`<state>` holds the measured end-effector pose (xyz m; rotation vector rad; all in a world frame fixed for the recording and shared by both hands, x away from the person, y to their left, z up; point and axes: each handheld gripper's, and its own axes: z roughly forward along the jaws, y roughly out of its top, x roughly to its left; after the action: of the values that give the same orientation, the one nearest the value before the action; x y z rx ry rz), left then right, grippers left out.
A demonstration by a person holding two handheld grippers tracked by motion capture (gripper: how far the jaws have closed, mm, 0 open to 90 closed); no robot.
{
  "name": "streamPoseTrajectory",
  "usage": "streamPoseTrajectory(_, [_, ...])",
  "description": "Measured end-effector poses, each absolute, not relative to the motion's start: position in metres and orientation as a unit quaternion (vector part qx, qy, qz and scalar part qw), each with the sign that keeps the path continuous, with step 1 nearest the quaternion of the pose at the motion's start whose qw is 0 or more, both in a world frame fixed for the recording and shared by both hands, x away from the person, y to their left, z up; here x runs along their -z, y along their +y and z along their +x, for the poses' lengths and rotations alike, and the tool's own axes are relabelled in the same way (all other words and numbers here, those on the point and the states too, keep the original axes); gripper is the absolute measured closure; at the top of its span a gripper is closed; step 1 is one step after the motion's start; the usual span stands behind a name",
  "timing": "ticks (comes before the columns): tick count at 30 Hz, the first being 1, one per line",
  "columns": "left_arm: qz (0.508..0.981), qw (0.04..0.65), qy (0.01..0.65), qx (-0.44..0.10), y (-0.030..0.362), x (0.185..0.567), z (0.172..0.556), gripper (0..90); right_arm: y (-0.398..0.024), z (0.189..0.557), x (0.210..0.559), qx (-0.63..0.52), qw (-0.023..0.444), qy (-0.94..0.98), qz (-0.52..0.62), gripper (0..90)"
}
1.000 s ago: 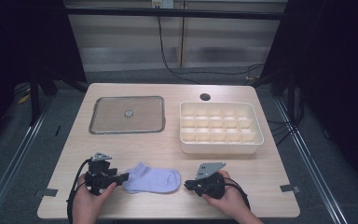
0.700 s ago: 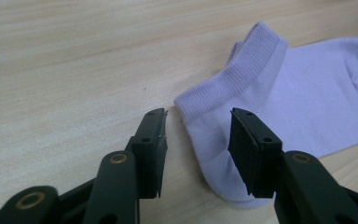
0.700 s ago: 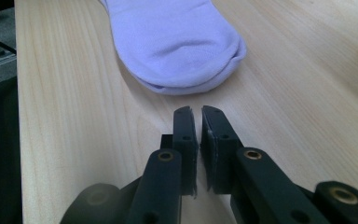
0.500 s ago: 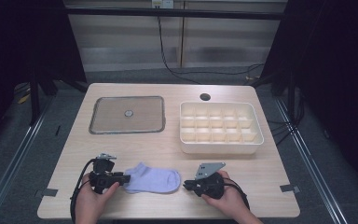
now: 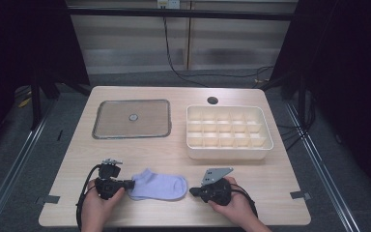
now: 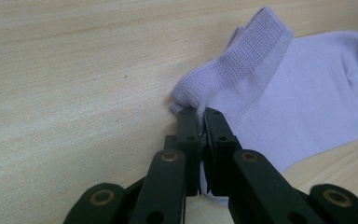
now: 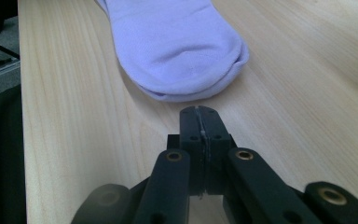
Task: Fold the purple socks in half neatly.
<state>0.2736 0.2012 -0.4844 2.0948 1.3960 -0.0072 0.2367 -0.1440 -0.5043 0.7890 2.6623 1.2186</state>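
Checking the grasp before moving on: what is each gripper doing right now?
Left gripper: just closed, pinching the sock at its cuff edge.
Right gripper: shut, empty, short of the sock's toe.

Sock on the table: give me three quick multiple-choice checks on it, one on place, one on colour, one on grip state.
1. Where does the sock lie?
A. inside the divided tray
B. near the table's front edge, between the two grippers
C. on the grey lid

2. What colour is the sock?
A. pale lilac
B. black
C. red

3. What does the left gripper do?
A. stands wide open
B. pinches the sock's cuff
C. grips the tray's rim

Key: 1 B, it lies flat between both hands; 2 A, both gripper views show pale lilac knit; 3 B, cuff fabric sits between its closed jaws.
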Motion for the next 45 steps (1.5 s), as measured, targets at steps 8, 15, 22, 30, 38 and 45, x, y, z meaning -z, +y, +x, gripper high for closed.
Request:
streamPoseTrajectory(8, [0.793,0.307,0.526,0.001,0.201,0.483,0.274,86.6,-0.143,0.238,0.505,-0.403,0.056,0.876,0.258,90.0])
streamPoseTrajectory(15, [0.792,0.32,0.52,0.004,0.202,0.474,0.273,86.5,-0.142,0.239,0.505,-0.405,0.054,0.876,0.257,90.0])
streamPoseTrajectory(22, [0.792,0.342,0.506,0.016,0.197,0.462,0.27,86.3,-0.141,0.239,0.505,-0.403,0.059,0.877,0.255,90.0])
streamPoseTrajectory(30, [0.803,0.339,0.49,0.019,0.19,0.453,0.269,86.2,-0.14,0.24,0.505,-0.404,0.059,0.877,0.255,90.0])
streamPoseTrajectory(38, [0.806,0.344,0.48,0.029,0.184,0.446,0.269,86.5,-0.14,0.239,0.505,-0.404,0.062,0.876,0.254,90.0])
streamPoseTrajectory(45, [0.808,0.348,0.475,0.031,0.179,0.441,0.268,86.7,-0.14,0.239,0.505,-0.405,0.065,0.877,0.251,90.0])
